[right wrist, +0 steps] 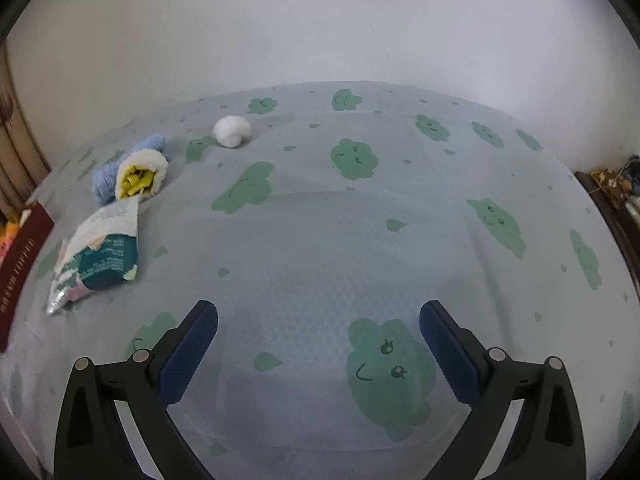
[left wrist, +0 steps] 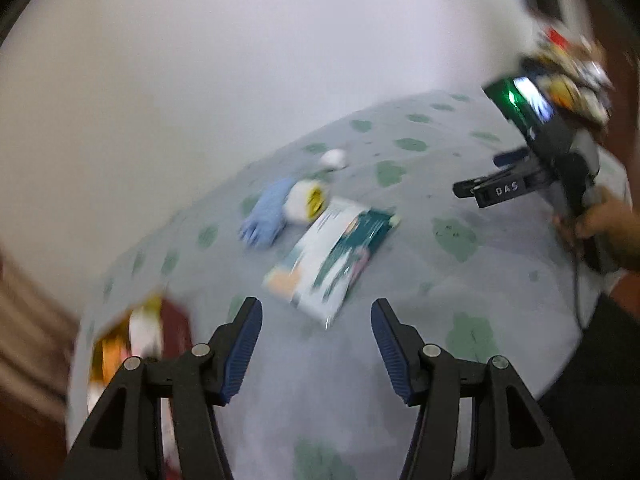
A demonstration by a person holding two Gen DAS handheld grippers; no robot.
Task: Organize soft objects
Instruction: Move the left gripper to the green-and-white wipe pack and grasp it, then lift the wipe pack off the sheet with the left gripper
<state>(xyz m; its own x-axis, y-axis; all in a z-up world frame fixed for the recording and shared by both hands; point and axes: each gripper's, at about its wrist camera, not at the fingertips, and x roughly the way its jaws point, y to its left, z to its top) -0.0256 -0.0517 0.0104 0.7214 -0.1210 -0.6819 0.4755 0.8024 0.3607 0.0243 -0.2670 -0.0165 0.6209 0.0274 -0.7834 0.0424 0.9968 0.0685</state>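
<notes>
On the pale blue bedsheet [right wrist: 320, 240] with green cloud prints lie a white and teal soft packet [left wrist: 332, 258] [right wrist: 98, 254], a blue fluffy slipper with a white lining and yellow inside [left wrist: 280, 210] [right wrist: 132, 170], and a white ball of fluff [left wrist: 334, 159] [right wrist: 232, 131]. My left gripper [left wrist: 316, 344] is open above the sheet, just short of the packet, with nothing between its fingers. My right gripper [right wrist: 318, 350] is open over bare sheet, well right of the objects. It also shows in the blurred left wrist view as the right gripper [left wrist: 468, 192], held by a hand [left wrist: 604, 220].
A dark red box [right wrist: 20, 268] [left wrist: 176, 320] with orange and white things in it stands at the left edge of the bed. A white wall runs behind the bed. A dark shelf with small items [right wrist: 616, 188] sits at the right edge.
</notes>
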